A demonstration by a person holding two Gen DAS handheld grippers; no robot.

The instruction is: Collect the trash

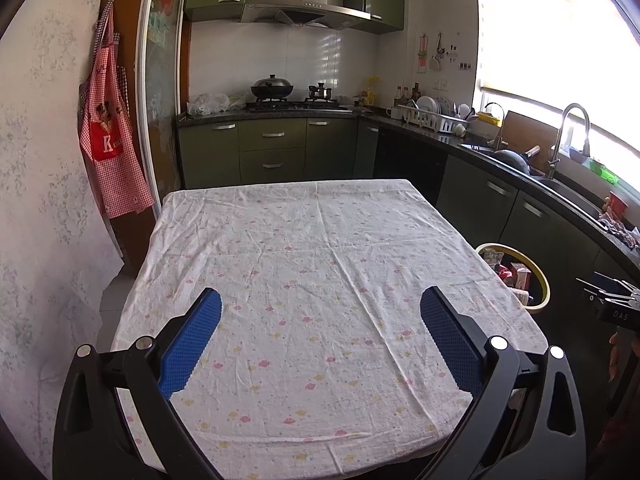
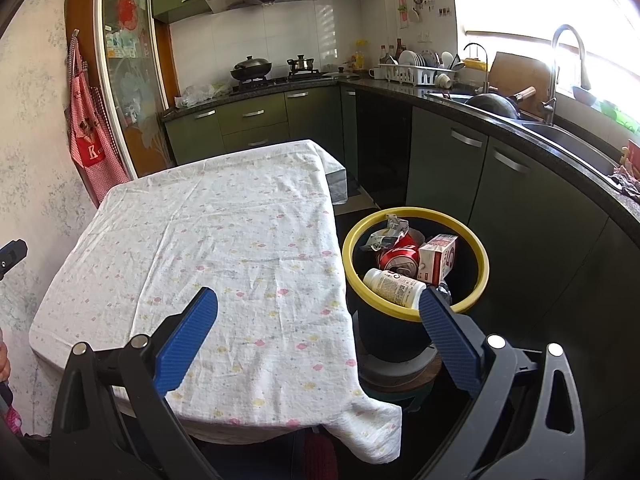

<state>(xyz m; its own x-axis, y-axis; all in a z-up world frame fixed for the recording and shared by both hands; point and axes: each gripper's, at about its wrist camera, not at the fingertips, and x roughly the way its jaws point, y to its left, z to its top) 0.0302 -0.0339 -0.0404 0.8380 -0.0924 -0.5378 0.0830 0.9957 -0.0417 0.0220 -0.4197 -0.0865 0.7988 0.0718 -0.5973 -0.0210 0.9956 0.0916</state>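
Observation:
A black bin with a yellow rim [image 2: 482,276] stands on a low stool right of the table. It holds a white bottle [image 2: 394,285], a red can [image 2: 400,257], a red-and-white carton [image 2: 439,257] and crumpled wrappers [image 2: 386,236]. The same bin [image 1: 542,280] shows at the table's right edge in the left wrist view. My right gripper [image 2: 318,302] is open above the table's right edge, its right pad just before the bin. Over the table's near half, my left gripper [image 1: 320,302] hangs open with nothing between its pads. The floral cloth [image 1: 312,264] on the table is bare.
A dark counter with a sink [image 2: 568,136], tap and dish rack [image 2: 414,72] curves along the right. Green cabinets [image 1: 272,148] and a stove with pans stand behind the table. A red checked apron [image 1: 110,132] hangs on the left wall. The other gripper's body [image 1: 616,300] shows at the right.

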